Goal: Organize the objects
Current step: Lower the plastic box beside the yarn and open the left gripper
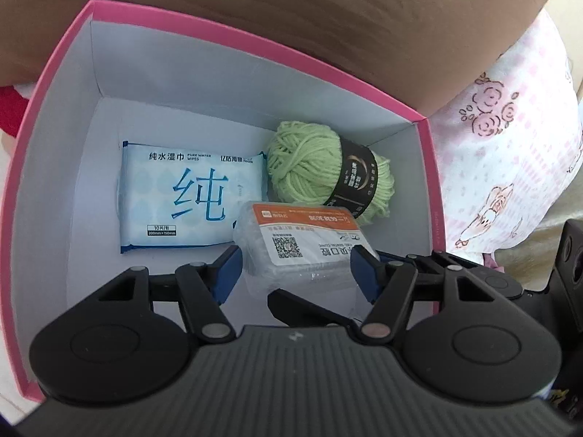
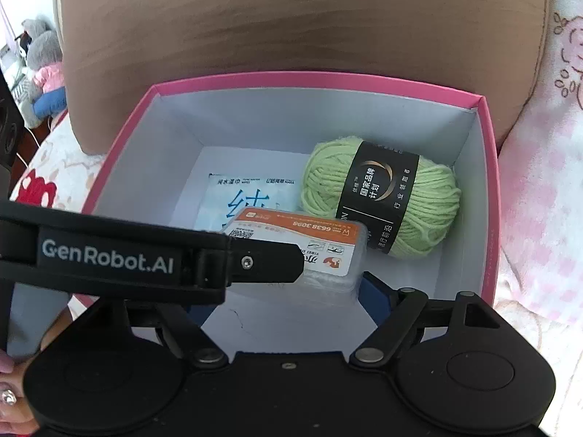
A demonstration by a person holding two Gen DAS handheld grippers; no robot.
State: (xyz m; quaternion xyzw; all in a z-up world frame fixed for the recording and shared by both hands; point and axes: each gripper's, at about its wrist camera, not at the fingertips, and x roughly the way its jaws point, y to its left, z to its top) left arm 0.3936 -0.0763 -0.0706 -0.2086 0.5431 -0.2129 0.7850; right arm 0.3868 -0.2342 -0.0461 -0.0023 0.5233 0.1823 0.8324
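A pink box (image 1: 54, 83) with a white inside holds a blue pack of wet wipes (image 1: 182, 196), a green yarn ball (image 1: 317, 174) with a black band, and a clear plastic case (image 1: 298, 247) with an orange-and-white label. My left gripper (image 1: 295, 273) is open, its blue pads on either side of the case without clamping it. In the right wrist view the box (image 2: 488, 167), yarn (image 2: 386, 196), wipes (image 2: 247, 196) and case (image 2: 302, 244) show. My right gripper (image 2: 288, 298) is open just behind the case; the left gripper's arm (image 2: 145, 258) hides its left finger.
A brown cushion (image 1: 328, 18) stands against the box's far side. Pink floral fabric (image 1: 510, 153) lies to the right of the box. The right device (image 1: 568, 273) shows at the right edge. Stuffed toys (image 2: 40, 69) sit far left.
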